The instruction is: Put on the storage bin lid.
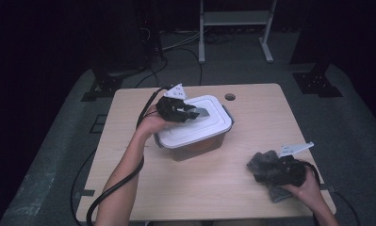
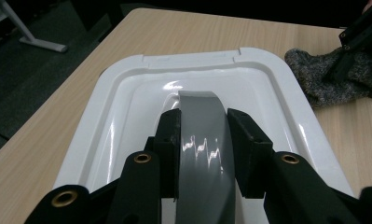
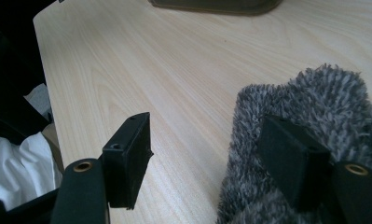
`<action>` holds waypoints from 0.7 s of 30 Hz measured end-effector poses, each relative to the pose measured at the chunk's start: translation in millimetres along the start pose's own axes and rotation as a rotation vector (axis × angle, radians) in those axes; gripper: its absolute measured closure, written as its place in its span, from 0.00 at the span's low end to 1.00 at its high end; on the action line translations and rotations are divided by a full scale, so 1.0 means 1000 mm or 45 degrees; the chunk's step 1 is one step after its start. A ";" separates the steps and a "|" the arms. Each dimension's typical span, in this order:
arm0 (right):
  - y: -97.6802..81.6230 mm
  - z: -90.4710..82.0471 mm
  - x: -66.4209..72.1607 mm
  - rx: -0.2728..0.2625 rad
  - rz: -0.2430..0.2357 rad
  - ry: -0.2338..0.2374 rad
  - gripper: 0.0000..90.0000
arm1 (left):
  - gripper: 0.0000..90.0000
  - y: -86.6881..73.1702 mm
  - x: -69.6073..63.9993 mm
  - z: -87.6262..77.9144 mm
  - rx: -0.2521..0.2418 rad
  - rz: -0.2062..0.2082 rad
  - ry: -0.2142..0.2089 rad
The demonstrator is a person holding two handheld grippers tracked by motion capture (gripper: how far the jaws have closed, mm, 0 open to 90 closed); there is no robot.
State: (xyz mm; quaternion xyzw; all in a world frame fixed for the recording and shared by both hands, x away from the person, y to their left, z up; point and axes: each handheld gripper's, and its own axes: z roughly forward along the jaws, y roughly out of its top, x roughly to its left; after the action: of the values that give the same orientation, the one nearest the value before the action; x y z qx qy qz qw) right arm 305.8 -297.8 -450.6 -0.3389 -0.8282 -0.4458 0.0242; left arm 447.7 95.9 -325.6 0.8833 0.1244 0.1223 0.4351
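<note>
**Left jaws on the lid handle, right jaws spread by the sock**

My left gripper (image 2: 203, 144) sits over the white lid (image 2: 127, 93) of the plastic box (image 1: 195, 143), which stands just left of the middle of the wooden table (image 1: 251, 127). Its jaws are pinched on the grey handle (image 2: 202, 140) that arches up from the lid's recessed centre (the pads press both edges of that strip). The lid lies flat on the box.

Further right, near the table's front right corner, lies the grey fuzzy sock (image 3: 309, 107). My right gripper (image 3: 216, 154) rests low there with its jaws spread wide: one over bare wood, the other against the sock's pile, pinching nothing.
</note>
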 end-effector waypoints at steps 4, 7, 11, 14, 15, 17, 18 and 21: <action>0.000 0.000 0.000 0.000 -0.001 0.002 0.37 | 0.74 0.000 0.000 0.005 0.015 0.001 -0.003; 0.000 0.000 0.000 0.001 -0.001 0.002 0.37 | 0.74 0.000 -0.001 0.009 0.043 0.021 -0.004; 0.000 0.000 0.000 0.000 -0.002 0.002 0.37 | 0.74 -0.002 0.000 0.010 0.031 0.005 -0.012; 0.000 0.000 0.000 -0.001 -0.001 0.001 0.37 | 0.73 -0.003 -0.001 0.010 0.033 0.007 -0.010; 0.000 0.000 0.000 -0.001 -0.001 0.001 0.37 | 0.73 -0.003 -0.001 0.010 0.033 0.007 -0.010; 0.000 0.000 0.000 -0.001 -0.002 0.001 0.37 | 0.70 -0.003 -0.001 0.010 0.042 0.007 0.000; 0.000 0.000 0.000 -0.001 -0.002 0.001 0.37 | 0.68 -0.003 -0.001 0.010 0.041 0.000 0.000; 0.000 0.000 0.000 -0.001 -0.001 0.001 0.37 | 0.62 -0.002 -0.002 0.008 0.034 0.002 0.005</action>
State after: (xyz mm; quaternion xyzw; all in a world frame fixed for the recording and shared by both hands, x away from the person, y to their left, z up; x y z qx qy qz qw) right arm 306.1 -297.5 -450.6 -0.3384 -0.8281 -0.4463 0.0240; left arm 448.6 90.8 -332.0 0.8889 0.1263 0.1226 0.4228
